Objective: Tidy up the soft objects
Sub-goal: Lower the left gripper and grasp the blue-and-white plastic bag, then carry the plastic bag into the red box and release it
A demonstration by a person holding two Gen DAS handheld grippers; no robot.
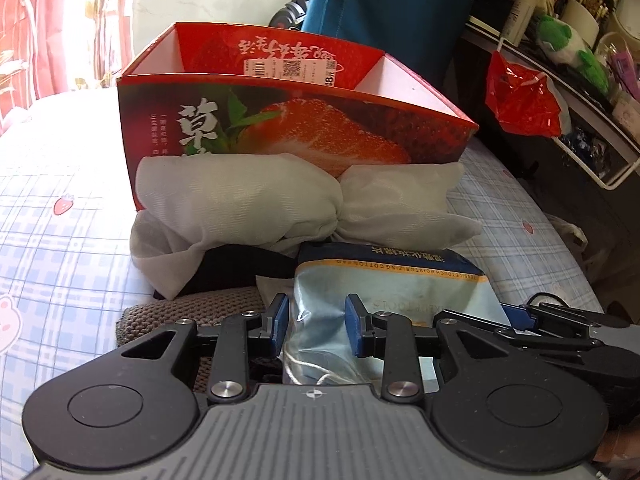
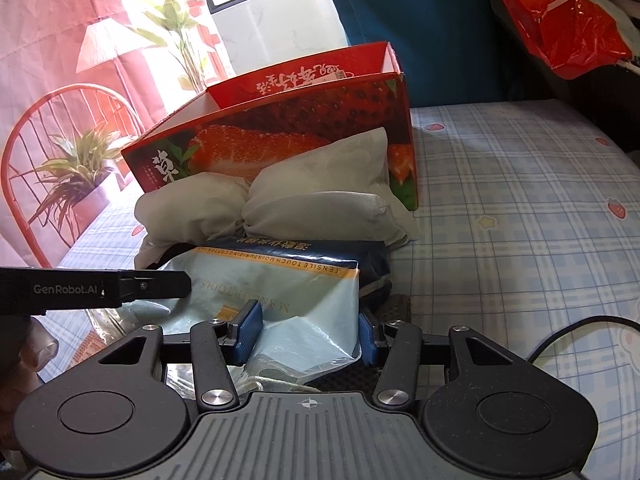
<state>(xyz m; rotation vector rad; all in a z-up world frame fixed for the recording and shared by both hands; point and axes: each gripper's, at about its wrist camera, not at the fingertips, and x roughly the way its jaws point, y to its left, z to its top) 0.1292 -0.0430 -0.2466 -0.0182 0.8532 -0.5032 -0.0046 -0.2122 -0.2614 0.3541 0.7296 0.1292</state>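
Observation:
A pale blue plastic bag of cotton pads (image 1: 392,284) (image 2: 280,280) lies on the bed in front of a knotted white cloth bundle (image 1: 260,200) (image 2: 312,192). Behind both stands an open red strawberry box (image 1: 300,128) (image 2: 280,128). My left gripper (image 1: 316,320) is shut on the crumpled near end of the bag. My right gripper (image 2: 308,332) clamps the same bag further right, its blue pads pressing both sides. The left gripper's black finger (image 2: 160,284) reaches in from the left in the right wrist view. A black cloth (image 1: 236,268) and a grey knit piece (image 1: 192,312) lie under the bundle.
The checked bed sheet (image 2: 520,200) stretches out to the right of the box. A red plastic bag (image 1: 520,100) (image 2: 572,32) hangs off a cluttered shelf (image 1: 580,40) at the right. A red wire chair (image 2: 60,140) with plants stands at the left, and a blue cloth (image 1: 380,8) hangs behind the box.

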